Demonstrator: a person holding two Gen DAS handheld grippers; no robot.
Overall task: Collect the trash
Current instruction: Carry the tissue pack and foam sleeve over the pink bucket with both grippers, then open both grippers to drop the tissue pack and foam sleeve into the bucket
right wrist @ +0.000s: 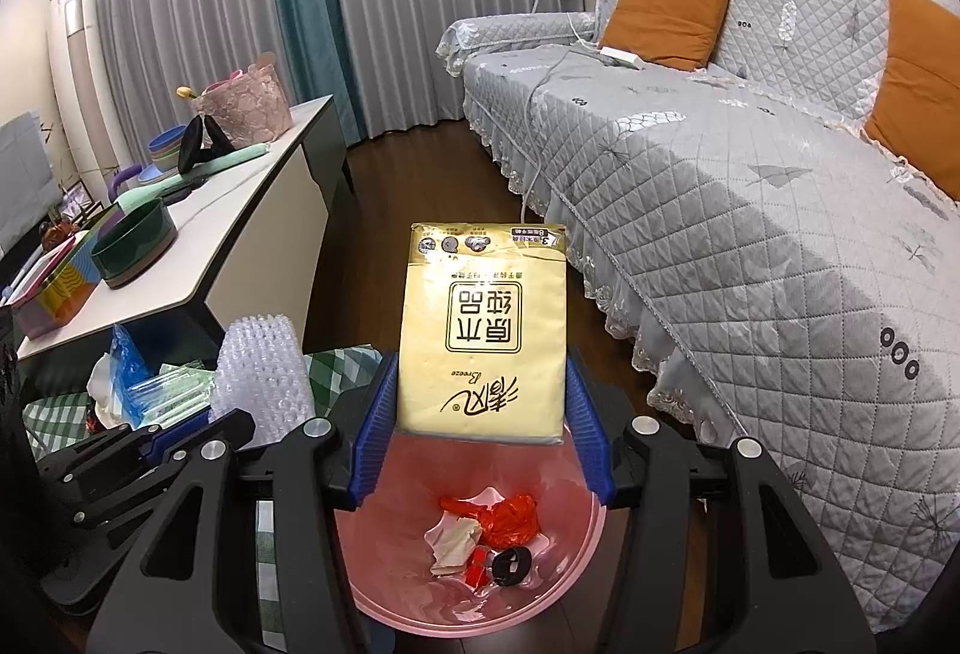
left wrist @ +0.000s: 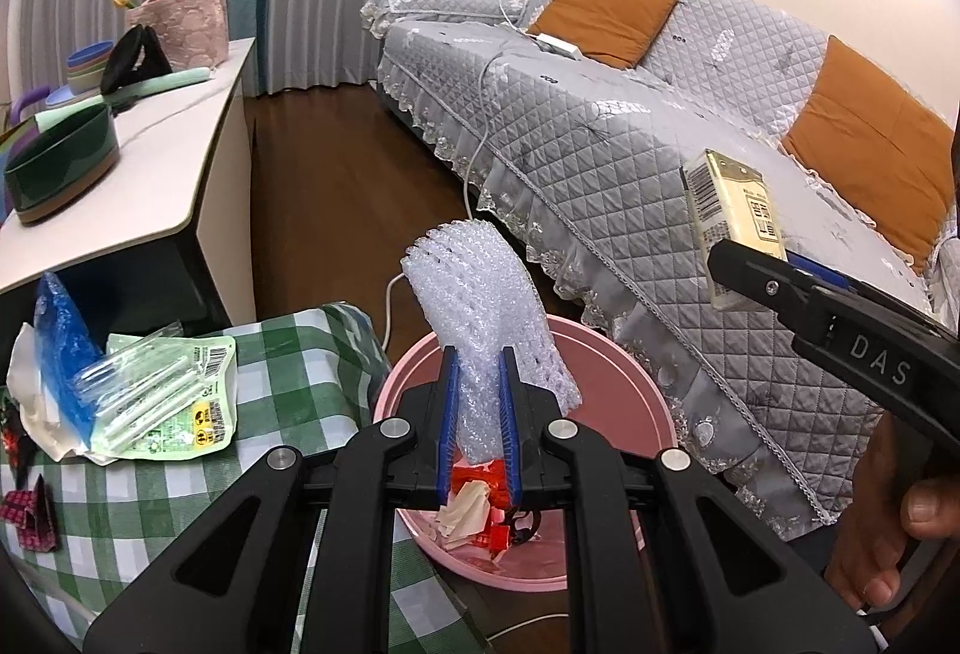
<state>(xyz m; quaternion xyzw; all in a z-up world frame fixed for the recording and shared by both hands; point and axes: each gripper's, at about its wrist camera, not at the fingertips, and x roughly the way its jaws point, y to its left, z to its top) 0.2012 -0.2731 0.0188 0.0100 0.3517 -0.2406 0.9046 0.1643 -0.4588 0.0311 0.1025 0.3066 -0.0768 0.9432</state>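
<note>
My left gripper is shut on a piece of clear bubble wrap and holds it above the pink bin. The bubble wrap also shows in the right wrist view. My right gripper is shut on a yellow tissue pack and holds it over the same pink bin. The pack also shows in the left wrist view, right of the bubble wrap. The bin holds red wrappers, crumpled paper and a black ring.
A low table with a green checked cloth carries a green-labelled packet, a blue bag and paper. A white sideboard with bowls stands at left. A grey quilted sofa with orange cushions runs along the right.
</note>
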